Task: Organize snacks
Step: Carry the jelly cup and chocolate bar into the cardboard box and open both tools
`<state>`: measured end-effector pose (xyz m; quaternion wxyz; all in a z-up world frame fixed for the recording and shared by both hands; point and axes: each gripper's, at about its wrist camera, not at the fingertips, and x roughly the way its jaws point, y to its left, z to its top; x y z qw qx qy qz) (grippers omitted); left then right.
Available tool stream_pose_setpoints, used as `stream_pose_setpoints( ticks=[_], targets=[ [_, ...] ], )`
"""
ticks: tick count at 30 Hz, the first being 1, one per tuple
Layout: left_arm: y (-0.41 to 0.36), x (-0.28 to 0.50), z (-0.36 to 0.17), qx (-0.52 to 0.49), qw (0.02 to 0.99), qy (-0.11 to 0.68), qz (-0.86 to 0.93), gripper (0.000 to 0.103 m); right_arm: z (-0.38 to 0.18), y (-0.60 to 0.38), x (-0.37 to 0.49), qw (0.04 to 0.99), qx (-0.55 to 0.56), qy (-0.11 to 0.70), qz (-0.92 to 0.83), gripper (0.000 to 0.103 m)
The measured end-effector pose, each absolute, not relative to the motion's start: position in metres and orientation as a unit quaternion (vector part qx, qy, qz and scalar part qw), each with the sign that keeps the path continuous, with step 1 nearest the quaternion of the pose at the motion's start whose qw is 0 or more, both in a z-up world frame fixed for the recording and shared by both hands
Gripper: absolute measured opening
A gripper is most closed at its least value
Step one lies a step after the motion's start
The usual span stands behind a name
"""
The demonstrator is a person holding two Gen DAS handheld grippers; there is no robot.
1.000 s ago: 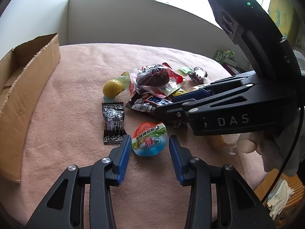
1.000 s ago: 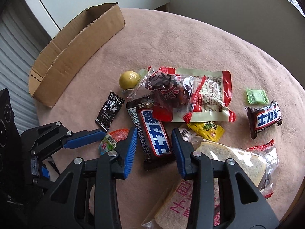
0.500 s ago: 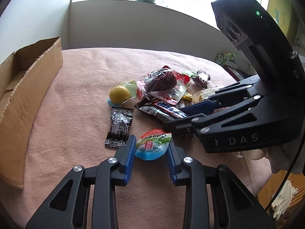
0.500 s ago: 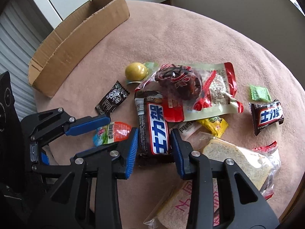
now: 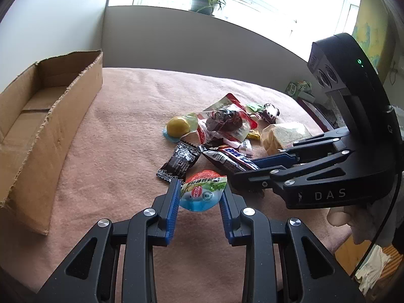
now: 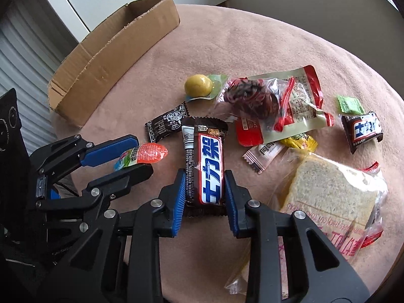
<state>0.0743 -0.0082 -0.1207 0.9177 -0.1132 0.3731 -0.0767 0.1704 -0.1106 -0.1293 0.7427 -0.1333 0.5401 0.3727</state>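
Two snacks gripped, ready for the box.
L fingers [image 5: 200, 194] clamped on jelly cup [image 5: 202, 193], R fingers [image 6: 204, 189] just closed on choc bar [image 6: 205, 161]; cardboard box [image 6: 113, 48] waits nearby.

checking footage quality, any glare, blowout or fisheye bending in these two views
Left wrist view: window blown out white, wall edge bowed, dark corner vignette, snacks sharp. Right wrist view: even soft light, glare on the chocolate bar wrapper, cardboard box bent by the lens.
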Motion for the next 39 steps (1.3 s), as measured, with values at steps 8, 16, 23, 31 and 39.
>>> stream_pose_setpoints(
  ticks=[8, 16, 23, 31, 39],
  targets=[
    [0.003, 0.064, -0.104, -0.126, 0.925, 0.352, -0.065, 0.029, -0.103, -0.123, 0.163, 0.768, -0.098, 0.515, 0.368, 0.030],
    [0.033, 0.051, -0.073, -0.135, 0.942, 0.306, -0.033, 0.029, -0.060, -0.096, 0.151, 0.796, -0.084, 0.455, 0.390, 0.030],
    [0.076, 0.037, -0.054, -0.141, 0.954, 0.264, 0.033, 0.029, -0.039, -0.047, 0.142, 0.793, -0.081, 0.427, 0.427, 0.030],
    [0.130, 0.025, -0.056, -0.159, 0.948, 0.253, 0.109, 0.029, -0.030, 0.030, 0.132, 0.780, -0.100, 0.409, 0.463, 0.030],
    [0.160, 0.025, -0.064, -0.186, 0.937, 0.261, 0.142, 0.029, -0.040, 0.078, 0.124, 0.772, -0.122, 0.413, 0.467, 0.030]
  ],
)
